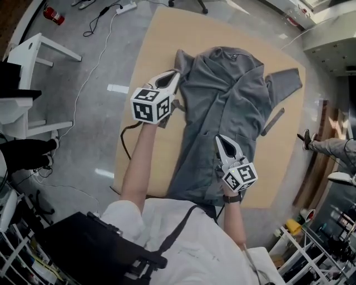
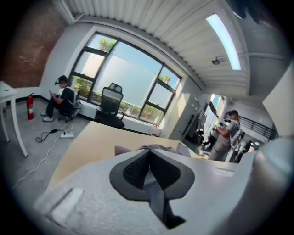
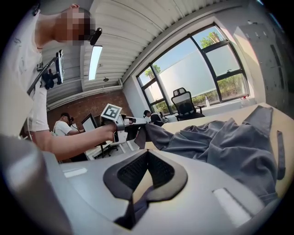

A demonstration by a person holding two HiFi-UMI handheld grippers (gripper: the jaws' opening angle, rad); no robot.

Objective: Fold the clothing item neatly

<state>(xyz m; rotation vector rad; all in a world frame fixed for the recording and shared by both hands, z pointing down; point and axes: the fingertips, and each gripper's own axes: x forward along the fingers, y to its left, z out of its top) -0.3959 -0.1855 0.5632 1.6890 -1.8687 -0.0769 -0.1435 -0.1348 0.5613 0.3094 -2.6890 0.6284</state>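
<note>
A grey garment (image 1: 233, 106) lies lengthwise on the tan table (image 1: 161, 39), collar at the far end, one sleeve spread to the right. My left gripper (image 1: 177, 76) is at the garment's left edge near the shoulder, shut on a fold of the cloth and holding it raised off the table. In the left gripper view a grey strip of cloth (image 2: 155, 195) hangs between the closed jaws. My right gripper (image 1: 221, 140) rests on the garment's lower middle, shut, with a dark fold of cloth (image 3: 133, 206) in its jaws. The right gripper view shows the left gripper (image 3: 137, 128) lifting the cloth edge.
The garment's loose strap (image 1: 272, 121) lies at its right side. White furniture (image 1: 33, 50) stands left of the table, with a power strip (image 1: 125, 8) and cables on the floor. An office chair (image 2: 110, 98) and a seated person (image 2: 62, 98) are by the window. Someone's leg (image 1: 328, 147) is at the right.
</note>
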